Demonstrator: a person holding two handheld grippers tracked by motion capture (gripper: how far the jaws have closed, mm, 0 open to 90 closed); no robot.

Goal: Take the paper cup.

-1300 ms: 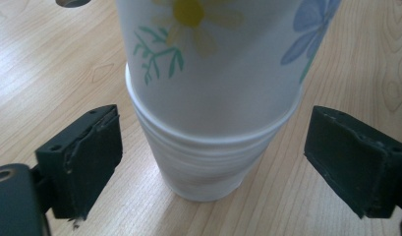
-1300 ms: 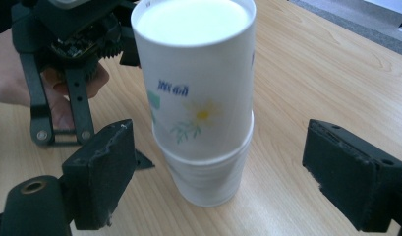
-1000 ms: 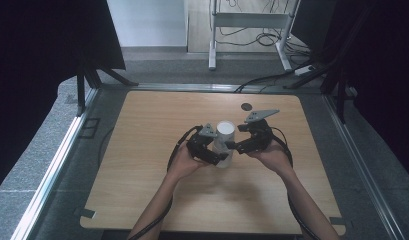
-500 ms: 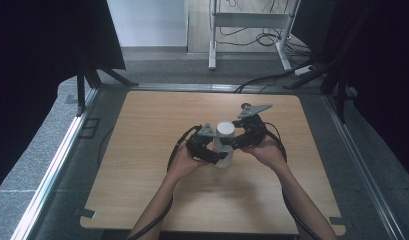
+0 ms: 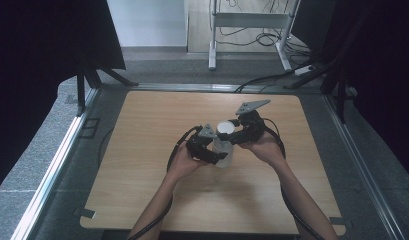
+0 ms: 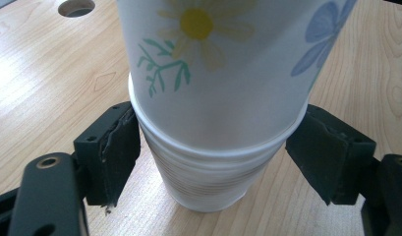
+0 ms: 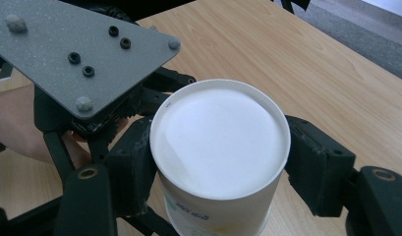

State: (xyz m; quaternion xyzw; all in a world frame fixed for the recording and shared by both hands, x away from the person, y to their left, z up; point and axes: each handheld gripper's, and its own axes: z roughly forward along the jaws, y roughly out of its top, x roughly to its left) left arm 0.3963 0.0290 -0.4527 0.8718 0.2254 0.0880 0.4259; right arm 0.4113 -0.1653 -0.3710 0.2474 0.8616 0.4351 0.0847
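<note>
Both tongs seemingly around white cup (image 5: 223,145)

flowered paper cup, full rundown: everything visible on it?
The flowered cup is white paper printed with a yellow daisy, green sprigs and a blue flower. It stands upright, nested in a stack of plain white cups near the middle of the wooden table. Its rolled rim is round and undented, the inside plain white and empty. The right gripper has just been closing and its pads press the wall just under the rim. The left gripper brackets the plain cups just below it.
</note>
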